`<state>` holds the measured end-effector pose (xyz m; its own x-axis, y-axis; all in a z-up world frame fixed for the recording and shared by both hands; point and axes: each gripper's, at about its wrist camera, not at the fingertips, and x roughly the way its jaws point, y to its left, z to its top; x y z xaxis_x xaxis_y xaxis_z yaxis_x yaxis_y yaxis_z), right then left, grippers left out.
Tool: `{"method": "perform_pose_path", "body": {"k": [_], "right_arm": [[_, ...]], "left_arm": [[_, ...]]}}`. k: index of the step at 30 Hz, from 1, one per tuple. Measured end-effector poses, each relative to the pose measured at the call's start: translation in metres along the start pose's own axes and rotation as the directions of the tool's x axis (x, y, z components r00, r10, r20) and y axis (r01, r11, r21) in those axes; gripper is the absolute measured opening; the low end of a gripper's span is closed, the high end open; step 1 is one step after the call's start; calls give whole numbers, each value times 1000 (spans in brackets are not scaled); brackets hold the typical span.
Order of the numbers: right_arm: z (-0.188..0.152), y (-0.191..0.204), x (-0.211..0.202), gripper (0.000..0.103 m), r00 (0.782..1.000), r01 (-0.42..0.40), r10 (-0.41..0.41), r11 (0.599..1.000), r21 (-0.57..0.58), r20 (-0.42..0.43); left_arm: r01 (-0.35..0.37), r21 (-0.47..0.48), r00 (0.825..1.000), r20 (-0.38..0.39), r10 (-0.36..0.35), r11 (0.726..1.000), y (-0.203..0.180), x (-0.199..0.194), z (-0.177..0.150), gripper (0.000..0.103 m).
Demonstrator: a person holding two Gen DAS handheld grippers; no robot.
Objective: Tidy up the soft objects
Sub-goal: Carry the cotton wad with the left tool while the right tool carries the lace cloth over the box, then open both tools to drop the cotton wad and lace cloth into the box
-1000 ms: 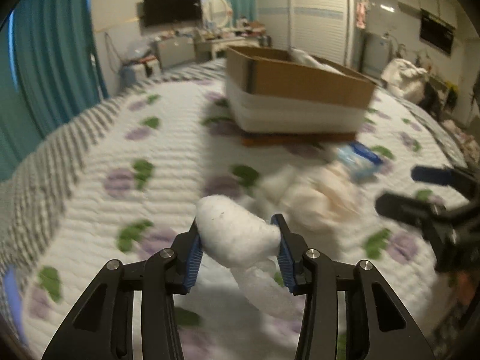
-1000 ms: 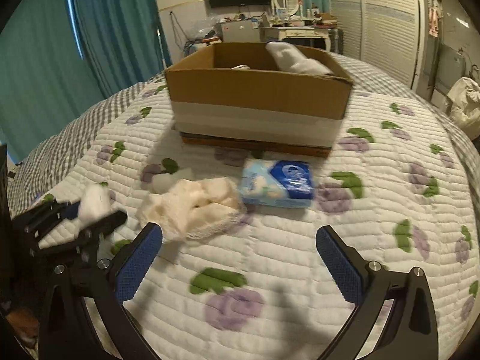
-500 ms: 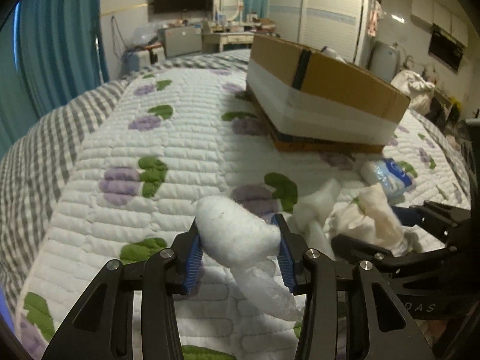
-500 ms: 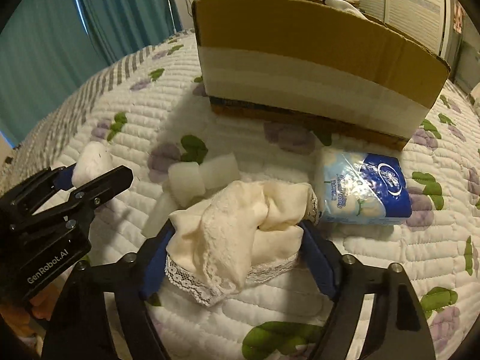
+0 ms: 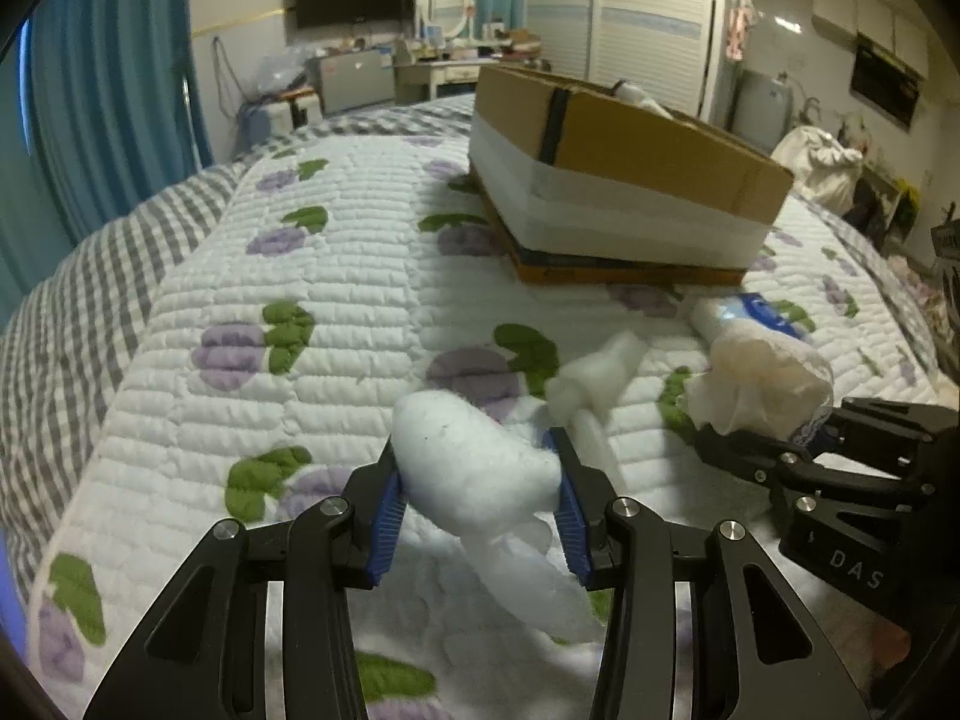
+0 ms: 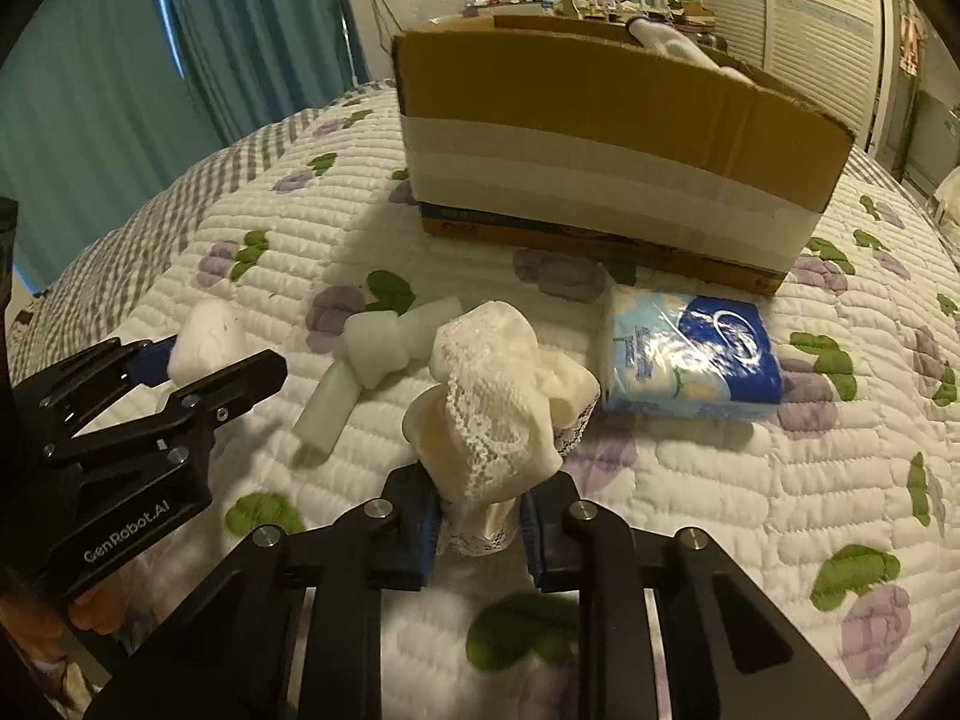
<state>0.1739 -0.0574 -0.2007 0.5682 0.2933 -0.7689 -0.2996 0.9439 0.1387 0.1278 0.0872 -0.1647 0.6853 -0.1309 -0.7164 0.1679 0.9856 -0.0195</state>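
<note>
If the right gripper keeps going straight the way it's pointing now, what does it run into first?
Most likely the cardboard box. The right gripper, shut on a lace cloth, points across bare quilt at the box's front wall. The tissue pack lies just right of that line, though depth is hard to judge.

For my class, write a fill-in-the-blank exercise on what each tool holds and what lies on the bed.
1. The left tool is shut on a white ____.
2. The right tool grips a cream cloth trimmed with ____.
3. The tissue pack lies in front of the cardboard ____.
4. The foam pieces lie on the ____.

Missing words: cotton wad; lace; box; quilt
</note>
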Motion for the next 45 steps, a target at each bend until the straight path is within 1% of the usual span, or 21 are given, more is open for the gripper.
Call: {"method": "perform_pose_path", "body": {"k": [2, 5, 7, 9, 12, 14, 18, 21, 23, 25, 26, 29, 31, 34, 36, 38, 41, 43, 45], "right_arm": [[-2, 0, -11, 22, 1000, -10, 10, 1000, 1, 14], [-3, 0, -31, 22, 999, -27, 27, 1000, -2, 42], [-3, -1, -48, 22, 997, -44, 44, 999, -9, 62], [-2, -2, -68, 22, 994, -61, 62, 998, -9, 88], [1, -6, -98, 22, 989, -65, 66, 998, -13, 135], [6, -10, -117, 22, 984, -62, 63, 998, -14, 167], [25, -23, -159, 22, 971, -46, 51, 999, -28, 231], [45, -33, -180, 22, 961, -37, 47, 999, -39, 273], [59, -39, -189, 22, 955, -27, 39, 999, -43, 294], [81, -46, -194, 22, 950, -26, 39, 999, -48, 311], [94, -48, -196, 22, 945, -12, 29, 998, -54, 325], [123, -54, -194, 22, 939, 12, 9, 998, -59, 345], [147, -61, -187, 22, 938, -2, 21, 999, -53, 347], [177, -70, -171, 22, 938, -21, 37, 999, -49, 344], [196, -78, -154, 22, 939, -16, 31, 999, -45, 343], [209, -85, -140, 22, 943, -12, 24, 999, -36, 332], [229, -97, -111, 22, 953, -33, 38, 999, -21, 302], [238, -104, -86, 22, 960, -40, 43, 999, -15, 277], [242, -112, -60, 22, 969, -55, 54, 999, -3, 241]], "left_arm": [[-6, -2, 1000, 5, 6, 1000, -5, -8, 0, 43], [-23, 18, 999, 23, 23, 1000, -16, -25, 0, 43], [-20, 20, 999, 38, 19, 1000, -24, -36, 3, 43], [-11, 24, 998, 56, 10, 1000, -33, -50, 7, 43], [-24, 52, 995, 93, 19, 998, -50, -71, 18, 43], [-12, 69, 994, 111, 4, 998, -59, -83, 27, 43], [6, 103, 988, 151, -22, 995, -79, -102, 50, 43], [9, 126, 985, 172, -31, 992, -90, -108, 71, 43], [21, 130, 981, 187, -45, 991, -95, -109, 88, 43], [29, 132, 977, 205, -56, 991, -98, -108, 105, 43], [29, 131, 976, 212, -57, 991, -99, -106, 113, 43], [38, 125, 972, 225, -66, 991, -99, -94, 141, 43], [37, 119, 970, 235, -64, 992, -96, -82, 161, 43], [11, 109, 967, 254, -39, 994, -93, -63, 183, 43], [-3, 106, 965, 261, -25, 994, -90, -46, 198, 43], [-12, 106, 967, 253, -15, 994, -87, -24, 213, 43], [-22, 106, 969, 246, -5, 994, -82, 3, 224, 43], [-21, 96, 976, 218, 0, 995, -78, 24, 228, 43], [-10, 80, 986, 166, -3, 997, -76, 47, 227, 43]]}}
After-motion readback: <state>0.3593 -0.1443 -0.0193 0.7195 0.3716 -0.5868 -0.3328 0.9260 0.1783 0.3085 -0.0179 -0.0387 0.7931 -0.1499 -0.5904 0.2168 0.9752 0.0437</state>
